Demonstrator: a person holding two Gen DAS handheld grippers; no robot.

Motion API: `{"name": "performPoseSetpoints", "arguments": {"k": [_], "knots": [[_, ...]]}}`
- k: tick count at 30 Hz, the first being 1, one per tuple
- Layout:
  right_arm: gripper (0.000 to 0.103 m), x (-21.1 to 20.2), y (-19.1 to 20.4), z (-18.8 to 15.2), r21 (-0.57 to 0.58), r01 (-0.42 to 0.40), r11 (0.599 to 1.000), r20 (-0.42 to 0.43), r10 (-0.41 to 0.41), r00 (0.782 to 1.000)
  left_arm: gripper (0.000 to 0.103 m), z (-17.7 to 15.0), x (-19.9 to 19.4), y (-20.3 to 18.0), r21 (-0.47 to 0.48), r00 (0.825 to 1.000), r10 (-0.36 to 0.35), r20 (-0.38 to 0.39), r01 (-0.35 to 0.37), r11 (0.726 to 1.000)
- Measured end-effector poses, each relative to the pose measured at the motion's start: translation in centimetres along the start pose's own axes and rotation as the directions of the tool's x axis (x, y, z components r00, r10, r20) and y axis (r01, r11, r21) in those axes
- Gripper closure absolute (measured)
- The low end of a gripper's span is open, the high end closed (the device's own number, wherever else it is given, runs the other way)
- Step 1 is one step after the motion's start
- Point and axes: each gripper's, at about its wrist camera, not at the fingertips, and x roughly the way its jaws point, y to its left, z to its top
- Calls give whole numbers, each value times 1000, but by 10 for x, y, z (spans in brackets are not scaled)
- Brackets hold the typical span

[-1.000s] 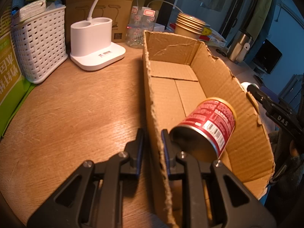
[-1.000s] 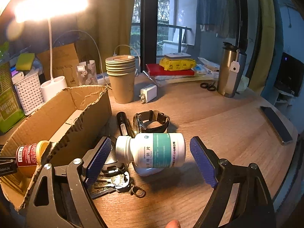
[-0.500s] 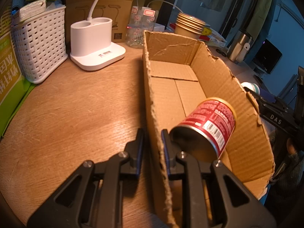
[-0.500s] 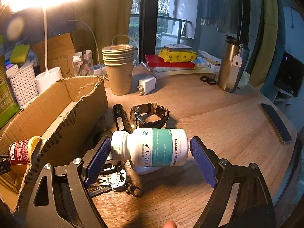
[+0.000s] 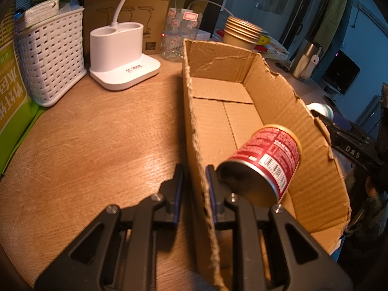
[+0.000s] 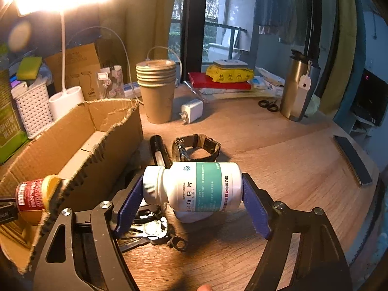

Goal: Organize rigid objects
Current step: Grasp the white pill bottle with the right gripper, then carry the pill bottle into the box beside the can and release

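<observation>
Can in box; flashlight, watch right of box.

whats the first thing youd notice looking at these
A white pill bottle held sideways, off the desk, between the right gripper pads, above a bunch of keys. Beside it, the left gripper pinches the wall of a torn cardboard box with a red can lying inside.

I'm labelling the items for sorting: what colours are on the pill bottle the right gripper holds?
White pill bottle with a teal label band, clearest in the right wrist view.
</observation>
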Motion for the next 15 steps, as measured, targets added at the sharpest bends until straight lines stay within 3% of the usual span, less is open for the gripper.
{"name": "performPoseSetpoints", "arguments": {"k": [15], "knots": [[23,-48,43,26,-87,-97,991,107,107,989,84,0,0,0,0,1000,0,0,0,1000]]}}
